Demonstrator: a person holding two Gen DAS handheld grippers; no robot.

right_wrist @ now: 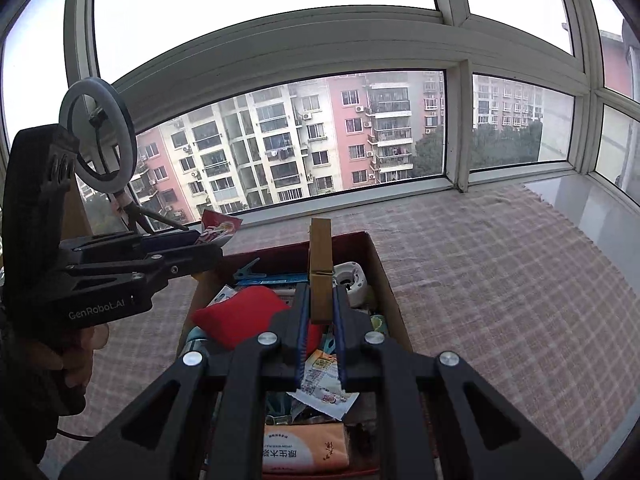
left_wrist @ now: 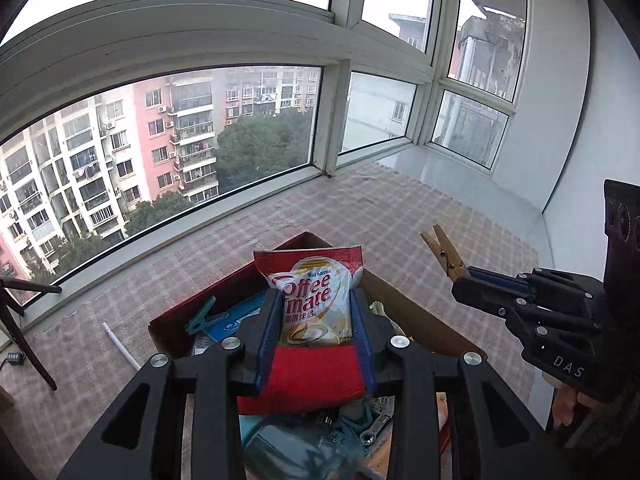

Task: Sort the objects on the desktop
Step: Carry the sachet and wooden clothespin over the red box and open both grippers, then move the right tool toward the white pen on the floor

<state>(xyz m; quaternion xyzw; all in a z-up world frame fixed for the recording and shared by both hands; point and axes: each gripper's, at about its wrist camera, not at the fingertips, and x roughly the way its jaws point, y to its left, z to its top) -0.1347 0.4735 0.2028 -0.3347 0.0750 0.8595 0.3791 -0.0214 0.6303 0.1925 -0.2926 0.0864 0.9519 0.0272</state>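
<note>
My left gripper (left_wrist: 316,300) is shut on a Coffee-mate sachet (left_wrist: 310,300), which stands upright between the pads above the open cardboard box (left_wrist: 420,320). In the right wrist view that same gripper (right_wrist: 200,240) hangs at the left with the sachet (right_wrist: 218,230) sticking out of it. My right gripper (right_wrist: 320,300) is shut on a wooden clothespin (right_wrist: 321,268) that points up and forward over the box (right_wrist: 384,276). From the left wrist view the right gripper (left_wrist: 464,276) and its clothespin (left_wrist: 442,252) show at the right.
The box holds a red pouch (right_wrist: 240,316), a teal clip (left_wrist: 204,314), a white round device (right_wrist: 352,280), a tissue pack (right_wrist: 304,450) and wrappers. A checked cloth (right_wrist: 500,280) covers the sill. A ring light (right_wrist: 98,148) stands at the left. A white pen (left_wrist: 120,344) lies left of the box.
</note>
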